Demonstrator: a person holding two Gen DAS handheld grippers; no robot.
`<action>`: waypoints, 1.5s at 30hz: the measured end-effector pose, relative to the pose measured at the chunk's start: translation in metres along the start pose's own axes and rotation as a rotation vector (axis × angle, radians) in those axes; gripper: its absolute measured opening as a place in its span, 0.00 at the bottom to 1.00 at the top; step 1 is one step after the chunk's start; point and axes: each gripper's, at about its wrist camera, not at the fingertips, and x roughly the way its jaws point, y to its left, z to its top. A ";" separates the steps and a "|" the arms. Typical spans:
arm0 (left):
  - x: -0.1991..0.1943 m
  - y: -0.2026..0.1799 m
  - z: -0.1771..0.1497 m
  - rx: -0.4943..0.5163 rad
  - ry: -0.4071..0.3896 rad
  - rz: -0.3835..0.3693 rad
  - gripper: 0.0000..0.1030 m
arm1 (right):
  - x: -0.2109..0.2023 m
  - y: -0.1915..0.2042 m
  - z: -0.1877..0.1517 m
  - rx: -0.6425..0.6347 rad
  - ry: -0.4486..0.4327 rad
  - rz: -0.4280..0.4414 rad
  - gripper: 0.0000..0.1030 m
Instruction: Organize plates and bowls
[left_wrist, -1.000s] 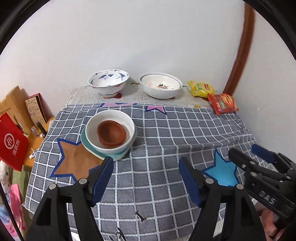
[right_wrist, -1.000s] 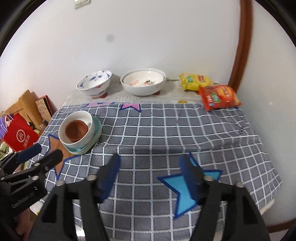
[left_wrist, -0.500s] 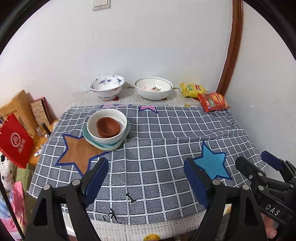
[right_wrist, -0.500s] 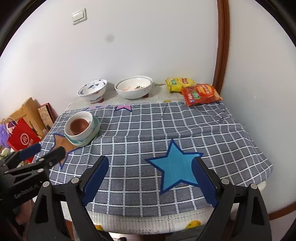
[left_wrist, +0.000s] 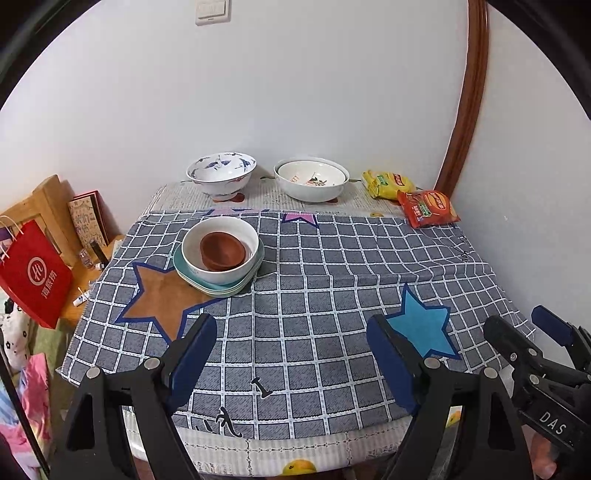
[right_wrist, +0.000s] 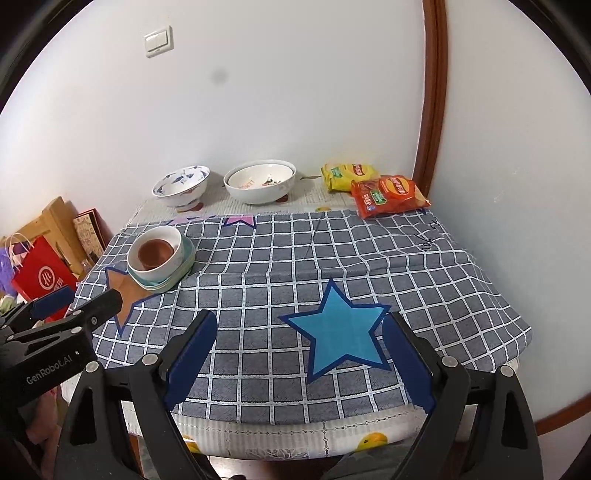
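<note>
A brown bowl (left_wrist: 222, 250) sits inside a white bowl (left_wrist: 207, 271), which rests on pale green plates (left_wrist: 218, 290) at the table's left. The same stack (right_wrist: 161, 258) shows in the right wrist view. A blue-patterned bowl (left_wrist: 221, 176) and a white bowl with a printed inside (left_wrist: 311, 180) stand at the back by the wall. My left gripper (left_wrist: 291, 360) is open and empty above the table's front edge. My right gripper (right_wrist: 299, 358) is open and empty over the blue star, to the right of the left one.
Yellow (left_wrist: 386, 182) and red (left_wrist: 428, 207) snack packets lie at the back right. A checked grey cloth (left_wrist: 314, 280) covers the table. A red paper bag (left_wrist: 31, 273) and wooden items stand off the left side. Walls close the back and right.
Both grippers have pulled back from the table and risen, so the whole tabletop and its front edge show now. The dishes have not moved.
</note>
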 end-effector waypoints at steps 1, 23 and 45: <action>-0.001 0.000 0.000 0.002 -0.002 0.000 0.80 | -0.001 0.000 0.000 0.000 -0.001 0.002 0.87; -0.005 -0.002 0.001 0.012 -0.005 0.003 0.80 | -0.008 0.007 -0.003 -0.026 -0.016 -0.001 0.87; -0.008 -0.003 -0.001 0.014 -0.011 0.003 0.80 | -0.013 0.010 -0.004 -0.026 -0.023 0.001 0.87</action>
